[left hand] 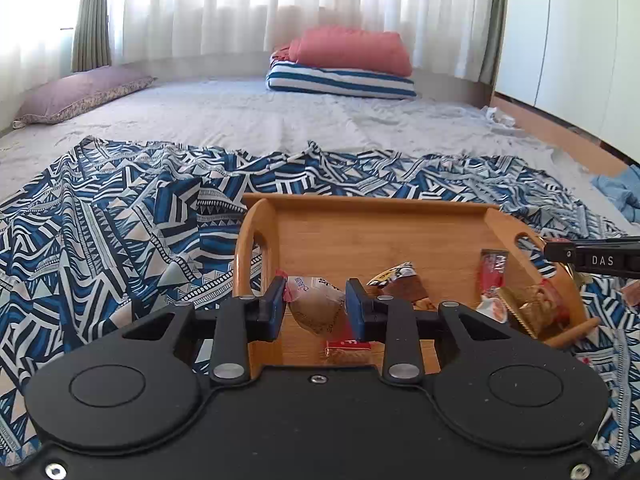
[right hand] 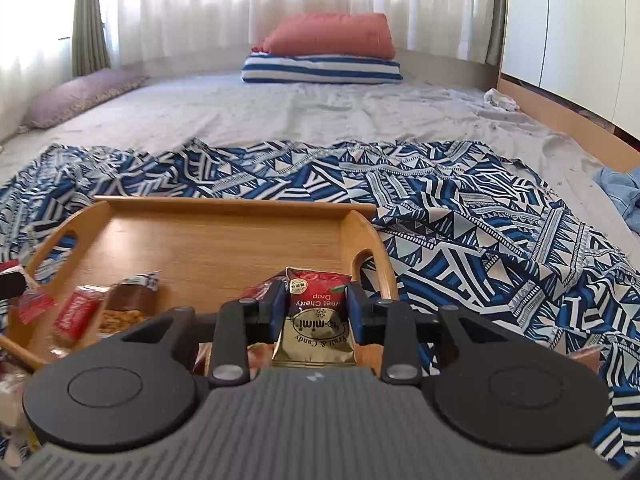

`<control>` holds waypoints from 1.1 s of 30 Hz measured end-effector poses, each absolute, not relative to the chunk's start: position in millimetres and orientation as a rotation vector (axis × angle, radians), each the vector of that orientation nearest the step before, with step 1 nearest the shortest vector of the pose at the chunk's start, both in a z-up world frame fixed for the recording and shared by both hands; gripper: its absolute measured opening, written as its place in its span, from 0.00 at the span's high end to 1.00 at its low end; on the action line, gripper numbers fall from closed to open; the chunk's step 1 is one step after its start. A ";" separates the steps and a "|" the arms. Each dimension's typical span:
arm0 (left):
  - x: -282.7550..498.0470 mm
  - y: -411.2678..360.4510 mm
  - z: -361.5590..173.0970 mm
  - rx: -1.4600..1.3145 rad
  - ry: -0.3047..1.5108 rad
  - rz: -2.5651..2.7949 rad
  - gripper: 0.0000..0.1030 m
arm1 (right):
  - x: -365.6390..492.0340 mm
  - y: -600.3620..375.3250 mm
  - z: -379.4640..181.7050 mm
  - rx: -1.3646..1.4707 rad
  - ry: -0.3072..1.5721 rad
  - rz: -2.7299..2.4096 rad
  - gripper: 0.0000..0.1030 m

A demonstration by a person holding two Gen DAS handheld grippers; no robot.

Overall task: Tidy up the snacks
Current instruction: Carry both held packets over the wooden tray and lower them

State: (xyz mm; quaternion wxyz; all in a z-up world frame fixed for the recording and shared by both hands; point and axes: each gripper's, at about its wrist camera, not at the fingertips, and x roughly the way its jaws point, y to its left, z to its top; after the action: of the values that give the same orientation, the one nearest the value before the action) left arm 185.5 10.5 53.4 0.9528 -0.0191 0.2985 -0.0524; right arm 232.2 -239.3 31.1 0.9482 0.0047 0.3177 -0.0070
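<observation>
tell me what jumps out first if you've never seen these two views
Each gripper is shut on a snack over the bamboo handled tray: the left gripper pinches a round brown wrapped sweet, the right gripper a red and gold cherry candy packet. The tray sits on a blue and white geometric cloth spread over the bed, with a coral pillow stacked at the far end.

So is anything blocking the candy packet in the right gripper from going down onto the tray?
Nothing visible: the right gripper holds the candy packet over the wooden tray, whose far half is bare.
</observation>
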 end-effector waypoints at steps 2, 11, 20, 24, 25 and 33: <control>194.1 9.7 45.9 -0.045 0.626 -0.092 0.71 | 242.7 -240.0 24.4 0.014 0.663 -0.023 0.64; 200.2 9.4 35.6 -0.066 0.629 -0.105 0.71 | 268.2 -242.4 -1.3 0.030 0.718 -0.028 0.63; 200.0 3.5 24.8 -0.132 0.665 -0.197 0.71 | 272.6 -247.9 -5.1 0.086 0.713 -0.010 0.61; 197.9 -1.5 24.0 -0.139 0.663 -0.225 0.71 | 273.2 -249.0 -6.3 0.094 0.716 -0.010 0.61; 197.5 -2.1 24.3 -0.133 0.661 -0.214 0.70 | 272.8 -249.6 -6.6 0.095 0.717 -0.010 0.61; 195.7 2.5 25.9 -0.065 0.630 -0.158 0.64 | 267.5 -254.3 -4.1 0.108 0.712 -0.001 0.51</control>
State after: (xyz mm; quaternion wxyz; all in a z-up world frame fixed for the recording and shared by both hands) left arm 195.7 2.5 25.9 0.9472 -0.0318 0.3095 -0.0776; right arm 267.5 -254.3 -4.1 0.9359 0.0527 0.3482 -0.0005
